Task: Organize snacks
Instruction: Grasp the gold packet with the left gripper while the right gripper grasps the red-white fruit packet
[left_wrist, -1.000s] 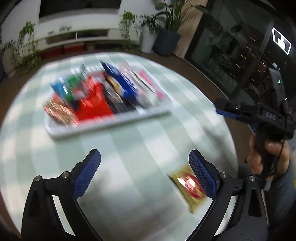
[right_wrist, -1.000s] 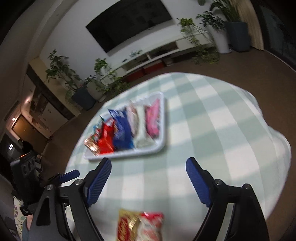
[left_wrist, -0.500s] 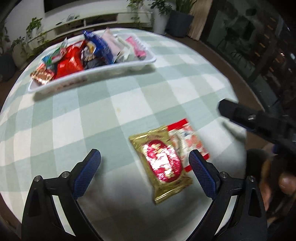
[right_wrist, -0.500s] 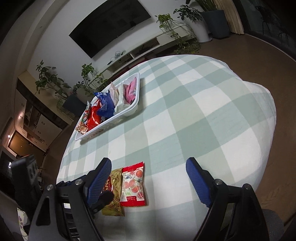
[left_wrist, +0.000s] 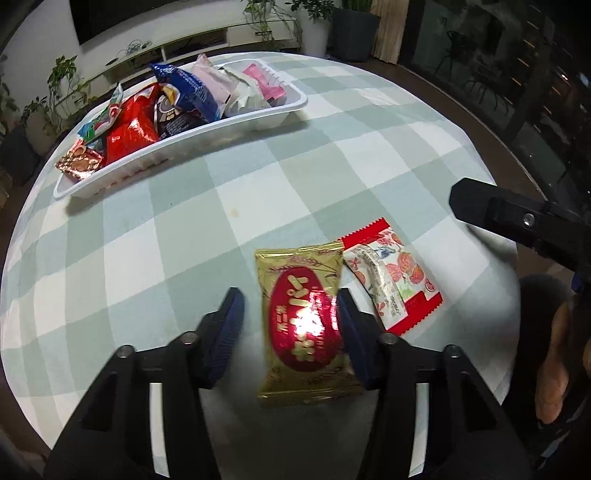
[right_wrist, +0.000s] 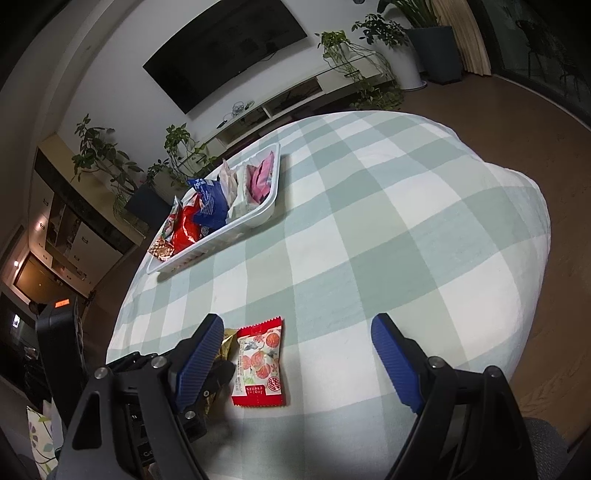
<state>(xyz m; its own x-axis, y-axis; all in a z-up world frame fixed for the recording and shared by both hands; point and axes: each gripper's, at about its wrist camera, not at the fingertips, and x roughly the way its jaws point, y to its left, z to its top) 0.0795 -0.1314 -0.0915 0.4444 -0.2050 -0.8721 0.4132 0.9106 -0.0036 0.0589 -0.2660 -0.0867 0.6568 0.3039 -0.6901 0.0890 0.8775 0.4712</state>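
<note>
A gold snack packet with a red oval lies on the checked tablecloth between the fingers of my left gripper. The jaws are closing: the right pad touches the packet's edge, while a strip of cloth still shows at the left pad. A red and white packet lies just right of it. In the right wrist view that packet sits below my right gripper, nearer its left finger; this gripper is open and holds nothing. The gold packet is mostly hidden there.
A white tray filled with several snack packets stands at the far left of the round table. The right gripper's black body and a person's hand are at the table's right edge. Plants, a TV and floor lie beyond.
My left gripper came down over the gold packet and its jaws narrowed around it. My right gripper dropped toward the table's near edge, bringing the red and white packet into view, and then held still.
</note>
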